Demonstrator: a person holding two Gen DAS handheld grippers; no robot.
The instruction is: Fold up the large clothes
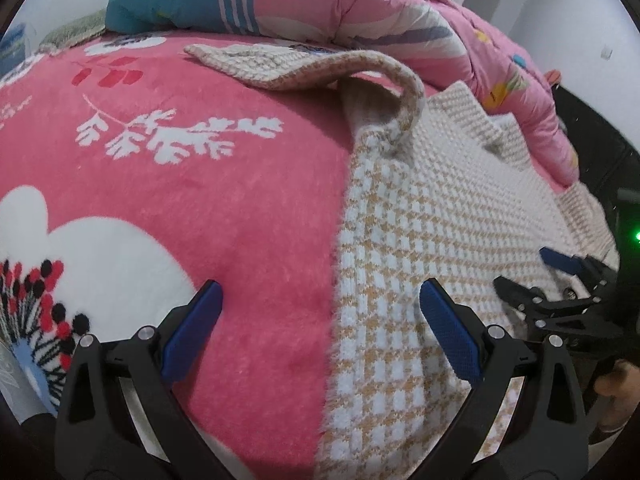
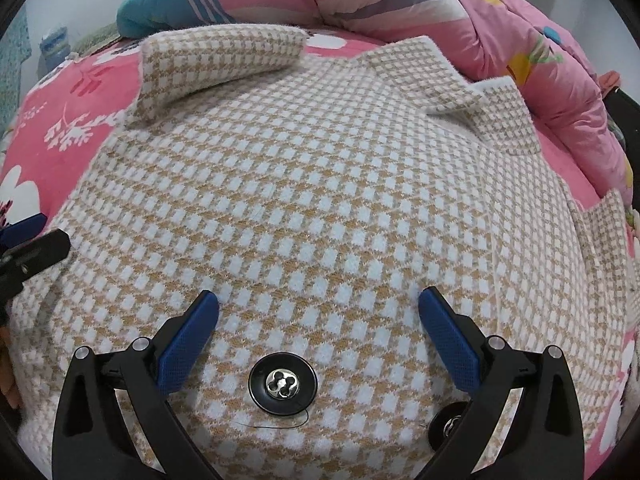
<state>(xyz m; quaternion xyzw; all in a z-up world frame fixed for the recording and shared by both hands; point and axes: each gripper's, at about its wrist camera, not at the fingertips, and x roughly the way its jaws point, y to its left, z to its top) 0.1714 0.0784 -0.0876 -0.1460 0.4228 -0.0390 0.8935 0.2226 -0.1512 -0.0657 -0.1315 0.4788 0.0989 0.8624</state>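
Tan-and-white houndstooth knit coat (image 2: 320,184) lies spread flat on the bed's pink floral fleece blanket (image 1: 224,208), one sleeve folded inward. The left tool (image 1: 320,320) hovers wide apart, empty, over the coat's edge; the right tool (image 2: 318,322) gapes empty above a black round button (image 2: 283,384).

Even, soft indoor light, faint shadows, strong fisheye bending and dark vignette at edges.

Both wrist views close above one coat (image 2: 320,184).
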